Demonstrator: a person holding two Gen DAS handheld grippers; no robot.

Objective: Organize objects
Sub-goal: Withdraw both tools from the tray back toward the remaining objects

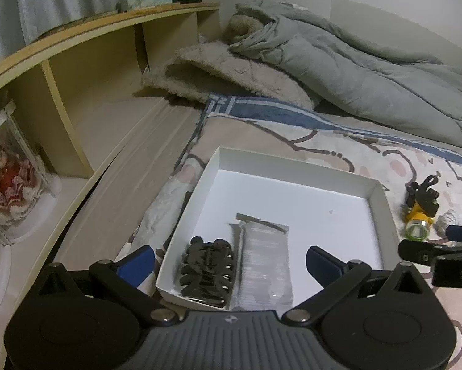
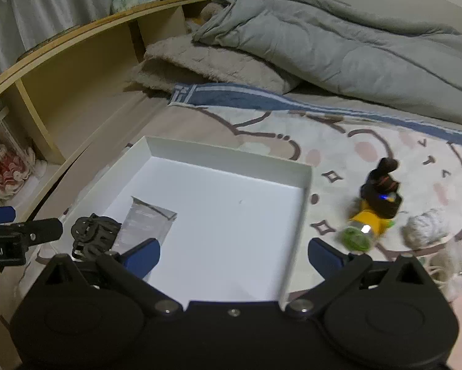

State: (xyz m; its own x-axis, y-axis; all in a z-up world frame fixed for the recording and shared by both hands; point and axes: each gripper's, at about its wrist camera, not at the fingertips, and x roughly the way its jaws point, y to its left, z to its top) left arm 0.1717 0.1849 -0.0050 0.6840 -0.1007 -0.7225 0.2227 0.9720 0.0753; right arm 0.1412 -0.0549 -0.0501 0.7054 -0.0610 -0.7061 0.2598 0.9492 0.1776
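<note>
Left gripper (image 1: 230, 260): black frame, blue pads spread wide, nothing between them; it hangs above the near left corner of the tray.
Right gripper (image 2: 234, 256): same build, jaws spread wide and empty, above the tray's near edge.
Shallow white cardboard tray (image 1: 295, 166): lies open on the patterned bedspread (image 1: 339, 141).
Black plastic claw hair clip (image 1: 206, 273): inside the tray, in its near left corner.
Flat silver-grey foil sachet (image 1: 263, 262): inside the tray, just beside the clip on its right.
Yellow and black headlamp with green lens (image 2: 369, 212): on the bedspread, outside the tray, to its right.
Grey-white ball of yarn-like stuff (image 2: 425, 226): just right of the headlamp.
Rumpled grey quilt (image 2: 339, 43): at the back of the bed.
Wooden shelf headboard (image 1: 85, 71): at the left.
</note>
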